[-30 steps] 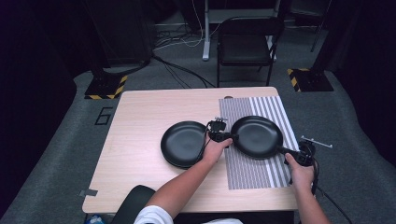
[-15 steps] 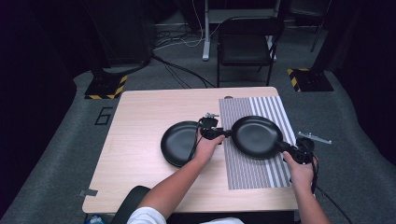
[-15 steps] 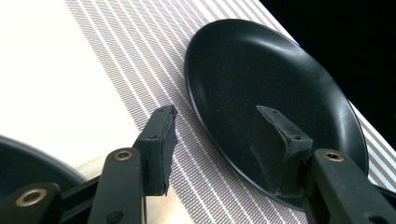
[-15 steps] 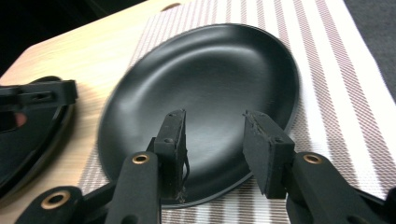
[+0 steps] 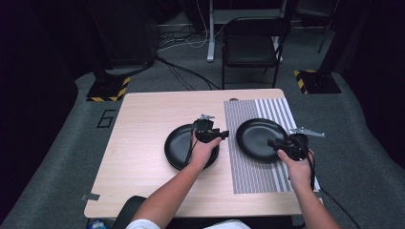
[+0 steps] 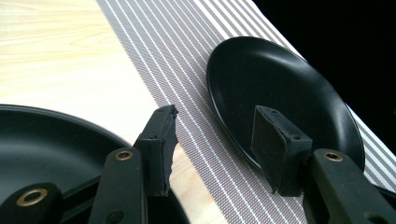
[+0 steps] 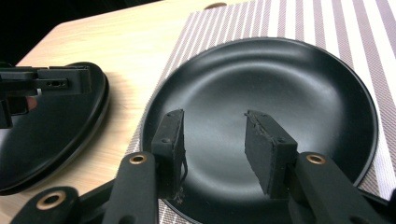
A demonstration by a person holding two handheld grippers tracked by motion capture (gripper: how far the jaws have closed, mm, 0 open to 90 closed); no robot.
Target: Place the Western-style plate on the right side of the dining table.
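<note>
While both sets of jaws stand apart with nothing between them, the left gripper [image 5: 210,132] hangs over the right rim of the left black plate [image 5: 184,148], mid-frame on bare worktop [image 5: 143,143]. Right gripper [image 5: 286,145] sits at the right edge of the second black plate [image 5: 258,138], jaws wide over its glossy, shallow bowl. That plate lies on the striped mat [image 5: 253,176], centre-right; plates apart.

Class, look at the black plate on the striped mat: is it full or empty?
Empty. The plate on the mat shows only its bare, glossy black inside; nothing lies in it. The right gripper hovers open above it.
</note>
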